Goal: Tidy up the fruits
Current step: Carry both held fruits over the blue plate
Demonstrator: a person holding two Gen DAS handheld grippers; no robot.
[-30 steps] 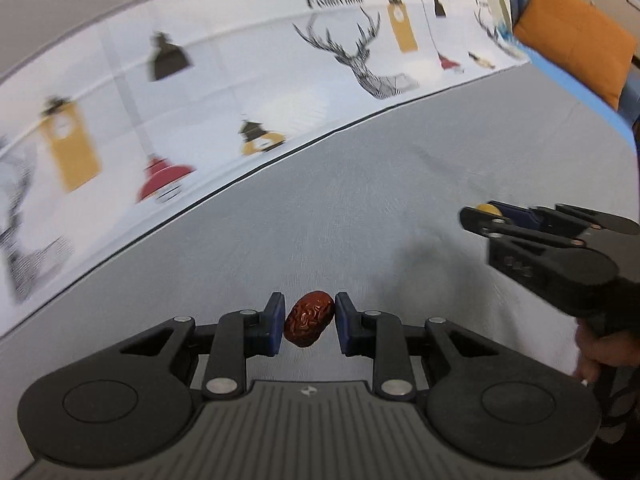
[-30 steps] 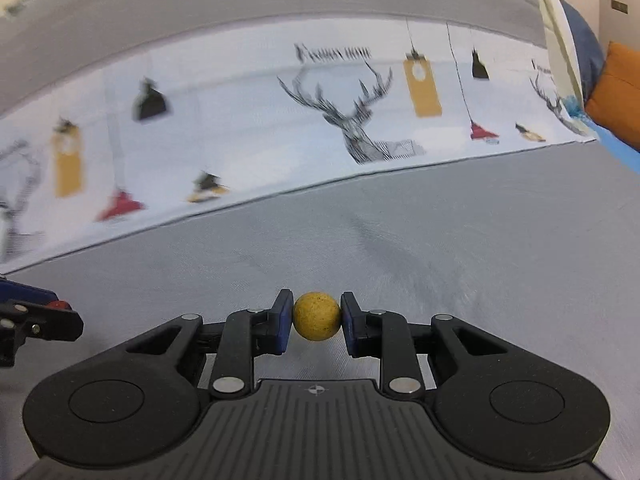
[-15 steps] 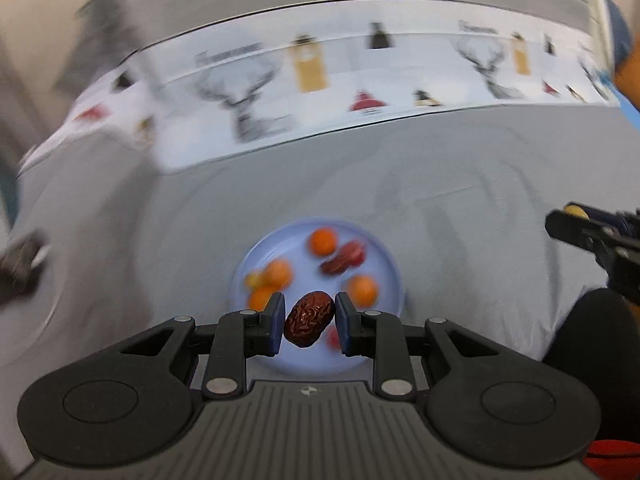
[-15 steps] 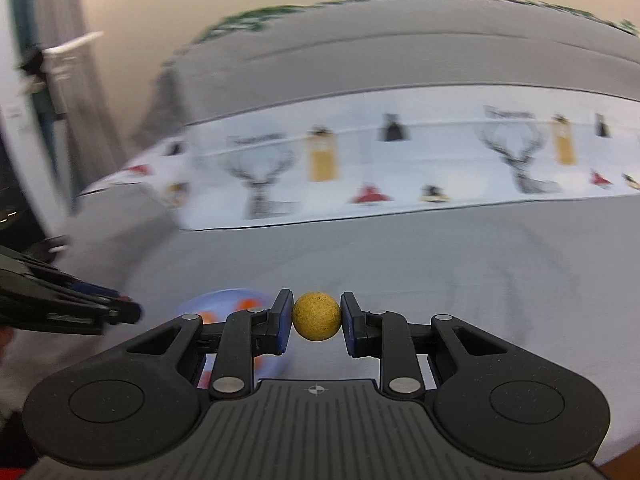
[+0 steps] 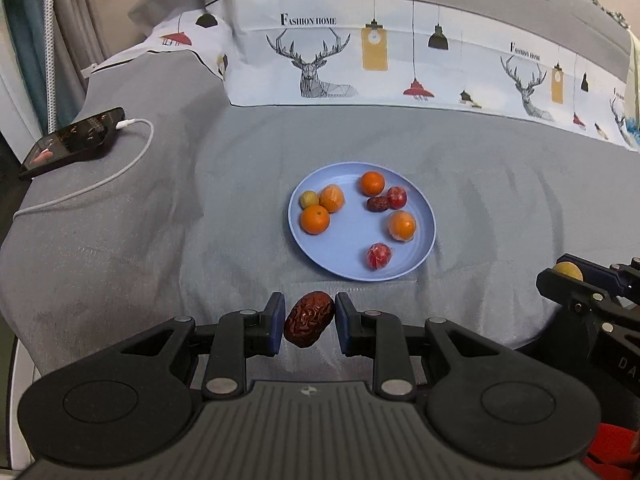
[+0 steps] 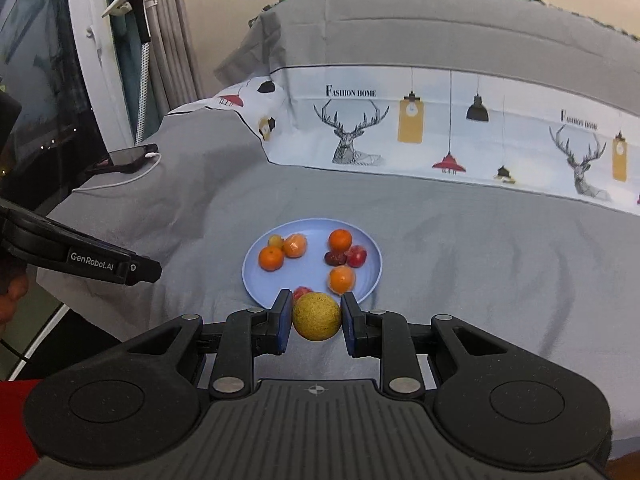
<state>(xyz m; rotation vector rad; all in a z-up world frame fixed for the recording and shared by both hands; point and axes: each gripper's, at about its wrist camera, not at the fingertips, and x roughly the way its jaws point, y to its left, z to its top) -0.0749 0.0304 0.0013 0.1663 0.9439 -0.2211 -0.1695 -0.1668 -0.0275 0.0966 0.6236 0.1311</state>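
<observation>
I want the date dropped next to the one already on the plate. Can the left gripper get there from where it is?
Probably yes. The left gripper holds its date just short of the blue plate, with only bare bedspread between. The plated date lies at the far side, with open plate in front.

Four oranges (image 5: 315,219) are sitting on one blue plate (image 5: 340,254), two of them wrapped — along with two red wrapped fruits (image 5: 378,256), one yellow-green fruit (image 5: 309,199) and one dried date (image 5: 378,204). Two tongs are each gripping one more piece — a date (image 5: 309,319) and a yellow ball-shaped fruit (image 6: 316,316).
</observation>
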